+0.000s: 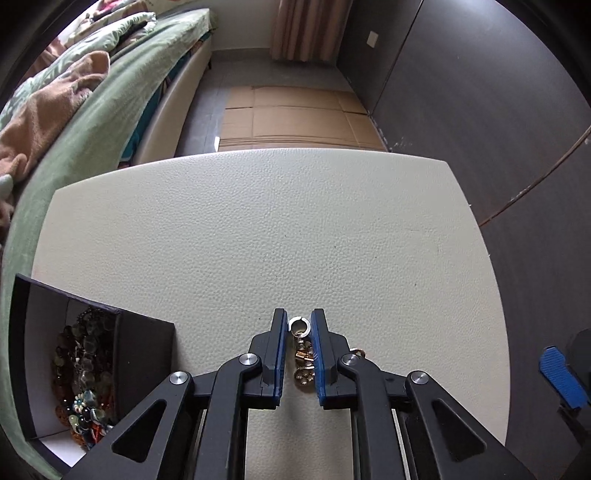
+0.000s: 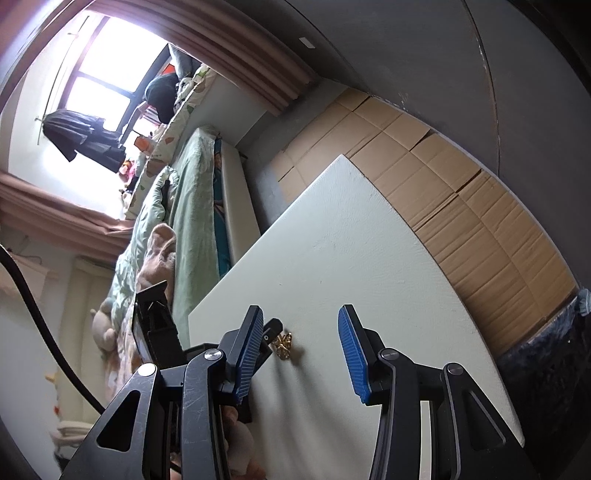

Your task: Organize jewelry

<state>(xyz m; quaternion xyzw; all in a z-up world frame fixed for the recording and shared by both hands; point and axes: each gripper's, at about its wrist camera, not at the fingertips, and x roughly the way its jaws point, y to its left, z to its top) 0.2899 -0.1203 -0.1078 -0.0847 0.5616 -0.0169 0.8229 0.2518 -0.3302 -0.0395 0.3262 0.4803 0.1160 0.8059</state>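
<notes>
grippers (image 1: 299, 325): 2 | box (image 1: 146, 343): 1 (beads inside) | table (image 1: 258, 229): 1

On a cream pebbled-leather tabletop (image 1: 258, 221), the left gripper (image 1: 299, 325) with blue-padded black fingers pinches a small cluster of gold and silver jewelry (image 1: 303, 354), while an open black box (image 1: 147, 350) holding multicoloured beaded necklaces (image 1: 83, 376) stands just to its left, beside a green-covered bed (image 1: 92, 122).

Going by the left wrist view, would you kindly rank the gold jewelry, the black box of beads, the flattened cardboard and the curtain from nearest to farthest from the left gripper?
1. Gold jewelry: between the pads of the left gripper.
2. Black box of beads: on the table, lower left.
3. Flattened cardboard: on the floor beyond the table's far edge.
4. Curtain: at the far wall, top.
</notes>
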